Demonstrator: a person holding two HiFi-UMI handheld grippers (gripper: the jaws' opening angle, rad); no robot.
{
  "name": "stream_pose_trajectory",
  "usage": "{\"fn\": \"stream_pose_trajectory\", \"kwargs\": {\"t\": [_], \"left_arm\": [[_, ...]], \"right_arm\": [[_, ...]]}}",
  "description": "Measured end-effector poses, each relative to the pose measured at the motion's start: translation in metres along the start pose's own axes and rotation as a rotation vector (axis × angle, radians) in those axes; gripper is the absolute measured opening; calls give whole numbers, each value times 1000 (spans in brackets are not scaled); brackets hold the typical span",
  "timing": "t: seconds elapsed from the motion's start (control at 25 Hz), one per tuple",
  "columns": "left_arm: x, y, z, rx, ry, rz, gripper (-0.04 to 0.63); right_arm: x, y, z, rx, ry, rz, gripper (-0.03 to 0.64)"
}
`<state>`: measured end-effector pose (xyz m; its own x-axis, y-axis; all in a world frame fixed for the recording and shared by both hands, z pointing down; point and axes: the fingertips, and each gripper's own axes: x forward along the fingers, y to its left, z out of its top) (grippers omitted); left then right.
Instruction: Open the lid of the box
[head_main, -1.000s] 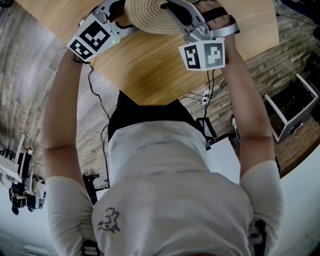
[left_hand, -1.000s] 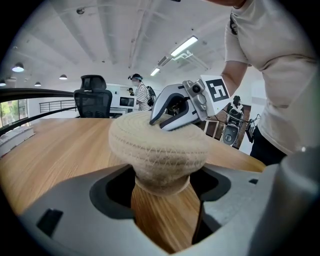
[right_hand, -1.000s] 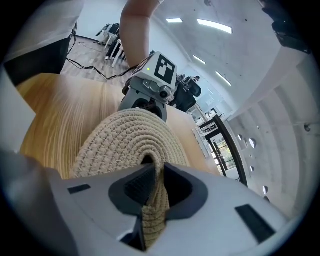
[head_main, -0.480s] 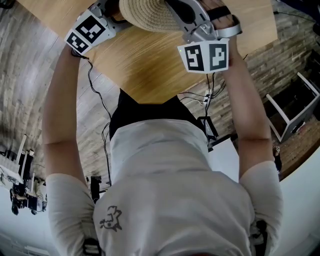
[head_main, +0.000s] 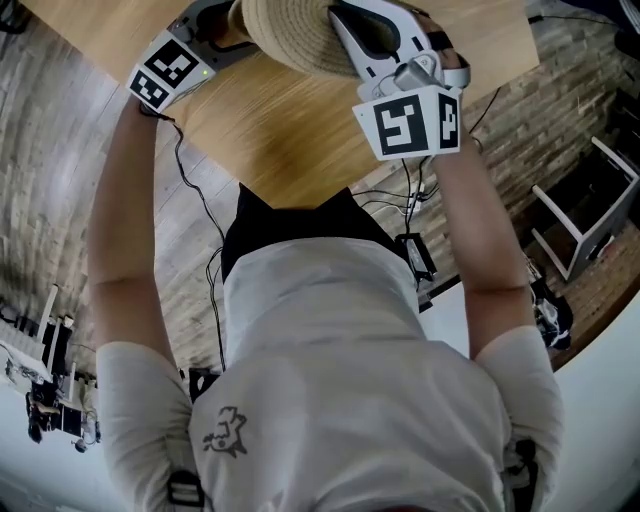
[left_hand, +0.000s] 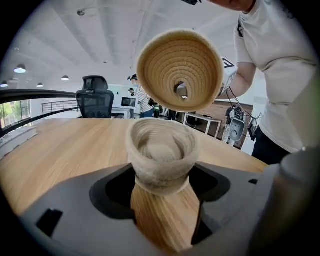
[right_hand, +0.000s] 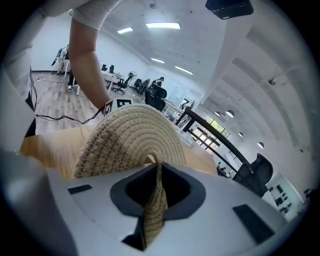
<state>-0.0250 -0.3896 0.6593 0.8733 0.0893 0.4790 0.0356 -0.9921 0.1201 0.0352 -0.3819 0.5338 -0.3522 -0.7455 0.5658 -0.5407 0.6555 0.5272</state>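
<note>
A small woven rope box (left_hand: 161, 155) stands on the wooden table (head_main: 290, 140). Its top is uncovered and its hollow inside shows. My left gripper (left_hand: 162, 176) reaches flat over the table, its two fingers pressing the box's base from both sides. The round woven lid (left_hand: 180, 70) hangs in the air above the box, tilted so its underside faces the left gripper view. My right gripper (right_hand: 156, 187) is shut on the lid's rope loop (right_hand: 155, 210), with the lid's domed top (right_hand: 132, 137) beyond its jaws. In the head view the lid (head_main: 285, 35) sits at the top edge beside the right gripper (head_main: 375, 30).
The table's near edge lies just in front of the person's body. Cables (head_main: 200, 210) trail over the floor below. A white open-frame stand (head_main: 590, 210) is on the floor at the right. An office chair (left_hand: 95, 97) stands beyond the table.
The right gripper's marker cube has turned and shifted a little, the lid staying in its grip. The left gripper's cube has slid up and to the left.
</note>
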Motion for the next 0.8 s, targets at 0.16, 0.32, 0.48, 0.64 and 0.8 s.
{"fn": "stream_pose_trajectory", "kwargs": {"t": [0.16,0.32,0.48,0.64,0.8], "left_arm": [[-3,2,-1,-15,2,56,336],[-20,-4,3,-41,-8,123,336],[-41,-13,12,-80,-27,182,336],[-64,-35,38,-130,-101,247,336],[-80,-65,69,-161,-172,292,336]], "right_arm": [[-6,2,-3,18,0,-3,37],[-20,2,0,50,-10,-5,37],[-34,2,6,93,-29,-5,37],[-55,6,12,186,-69,4,37],[-78,8,14,271,-106,14,37]]}}
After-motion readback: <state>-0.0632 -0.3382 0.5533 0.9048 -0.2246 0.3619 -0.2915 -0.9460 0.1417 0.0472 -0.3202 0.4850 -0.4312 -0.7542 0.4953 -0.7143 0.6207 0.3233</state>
